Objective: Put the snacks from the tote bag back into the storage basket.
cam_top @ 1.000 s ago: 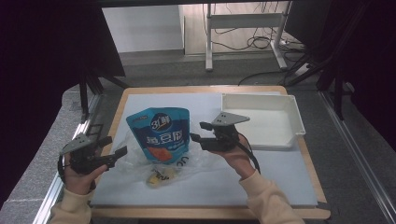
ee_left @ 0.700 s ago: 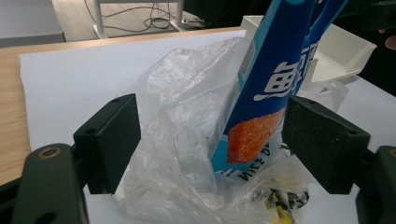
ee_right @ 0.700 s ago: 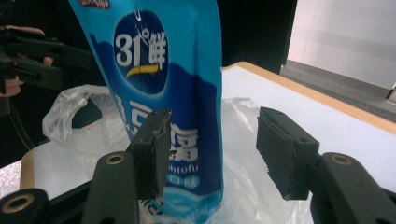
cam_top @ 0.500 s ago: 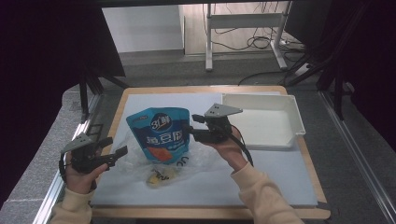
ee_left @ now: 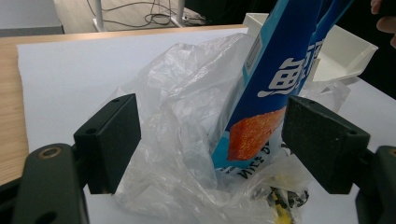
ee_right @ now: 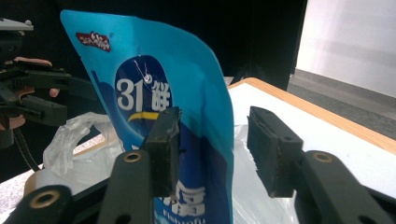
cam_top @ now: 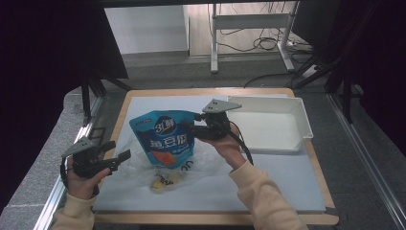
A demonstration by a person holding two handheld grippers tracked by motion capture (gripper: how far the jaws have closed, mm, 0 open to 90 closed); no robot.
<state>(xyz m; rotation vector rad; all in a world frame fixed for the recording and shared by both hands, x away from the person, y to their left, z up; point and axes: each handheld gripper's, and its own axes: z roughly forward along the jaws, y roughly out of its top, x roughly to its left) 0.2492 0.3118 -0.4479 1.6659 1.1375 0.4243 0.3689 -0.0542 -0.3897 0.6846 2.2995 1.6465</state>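
Observation:
A blue snack pouch [cam_top: 165,139] stands upright inside a crumpled clear plastic bag [cam_top: 203,160] on the white mat. My right gripper [cam_top: 190,127] is open at the pouch's right edge. In the right gripper view that edge [ee_right: 219,140] lies between the two spread jaws, with the left pad in front of the print. My left gripper [cam_top: 117,152] hovers open at the bag's left side. In the left gripper view the bag [ee_left: 182,116] and pouch [ee_left: 275,70] sit beyond its wide jaws. A small yellow item [cam_top: 165,181] lies in the bag's bottom.
An empty white tray [cam_top: 299,115] stands at the back right of the mat. The wooden table edge [cam_top: 215,218] runs along the front. Bare mat [cam_top: 277,177] lies to the front right. Dark curtains and a metal frame surround the table.
My right gripper has moved left and a little away from the person, up to the pouch, so that the pouch's edge now lies between its jaws. The left gripper has hardly moved.

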